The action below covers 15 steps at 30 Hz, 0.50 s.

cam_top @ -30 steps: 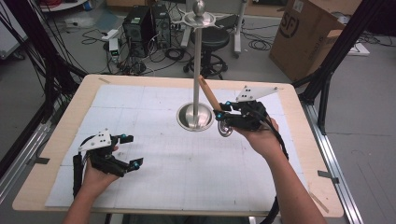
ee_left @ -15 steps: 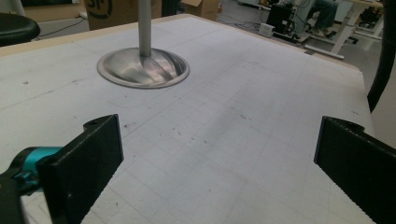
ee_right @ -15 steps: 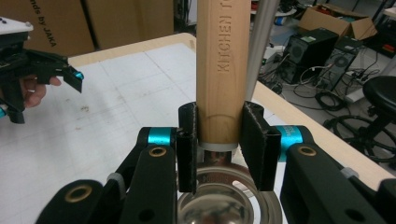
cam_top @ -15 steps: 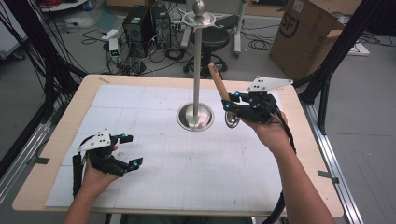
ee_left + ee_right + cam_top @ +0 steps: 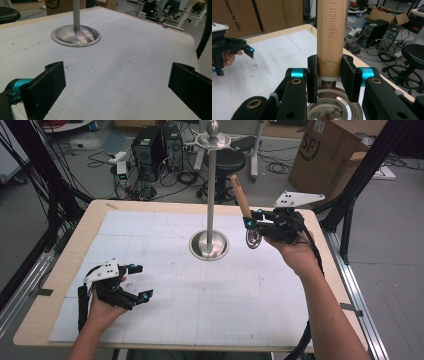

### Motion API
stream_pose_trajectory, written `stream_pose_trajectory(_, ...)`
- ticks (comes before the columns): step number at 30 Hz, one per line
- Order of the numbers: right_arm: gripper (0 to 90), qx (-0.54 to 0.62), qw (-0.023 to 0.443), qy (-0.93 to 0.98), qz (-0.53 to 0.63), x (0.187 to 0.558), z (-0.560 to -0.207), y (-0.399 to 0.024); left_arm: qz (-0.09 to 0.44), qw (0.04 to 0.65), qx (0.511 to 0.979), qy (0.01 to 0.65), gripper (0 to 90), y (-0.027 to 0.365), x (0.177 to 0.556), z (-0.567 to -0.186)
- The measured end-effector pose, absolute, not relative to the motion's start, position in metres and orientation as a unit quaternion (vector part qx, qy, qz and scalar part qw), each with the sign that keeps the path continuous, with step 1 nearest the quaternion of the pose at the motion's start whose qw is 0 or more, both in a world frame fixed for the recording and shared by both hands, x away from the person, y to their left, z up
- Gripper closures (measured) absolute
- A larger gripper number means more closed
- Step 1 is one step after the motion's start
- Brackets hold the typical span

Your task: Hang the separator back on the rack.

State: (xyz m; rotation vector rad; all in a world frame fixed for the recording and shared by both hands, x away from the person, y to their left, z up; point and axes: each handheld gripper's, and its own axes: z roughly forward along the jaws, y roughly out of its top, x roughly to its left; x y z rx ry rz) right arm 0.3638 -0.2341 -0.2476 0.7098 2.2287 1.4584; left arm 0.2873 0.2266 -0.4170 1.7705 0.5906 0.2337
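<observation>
Right gripper (image 5: pixel 248 227) held above the table's far right part, jaws clamped on the wooden handle of a metal ladle (image 5: pixel 241 200); handle points up and tilts toward the stand's pole, bowl hangs below the jaws. Right gripper view adds what the high view lacks: both pads pressed flat on the handle's lower end (image 5: pixel 331 37), letters stamped into the wood, shiny bowl just beneath. Left gripper (image 5: pixel 141 281) rests low at the table's near left, jaws wide apart with nothing between; left gripper view (image 5: pixel 115 92) shows only bare mat between the pads and the stand's round base (image 5: pixel 75 35) farther off. Against the earlier frames, the ladle sits higher and farther right of the metal stand (image 5: pixel 210 195); the left hand has kept its spot. White gridded mat (image 5: pixel 200 305) on a wood-edged table (image 5: pixel 60 285); cardboard box (image 5: pixel 330 155), computer towers (image 5: pixel 157 145) and a stool (image 5: pixel 222 162) behind.
</observation>
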Motion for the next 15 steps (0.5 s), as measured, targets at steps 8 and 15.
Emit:
stream_pose_trajectory(8,68.8,0.249,0.193,0.787,0.530,0.366,-0.235,-0.232,0.100,0.588,0.761,0.254,1.8,0.227,0.288,-0.418)
stream_pose_trajectory(15,68.8,0.255,0.203,0.782,0.531,0.371,-0.227,-0.233,0.098,0.587,0.762,0.254,1.8,0.227,0.288,-0.417)
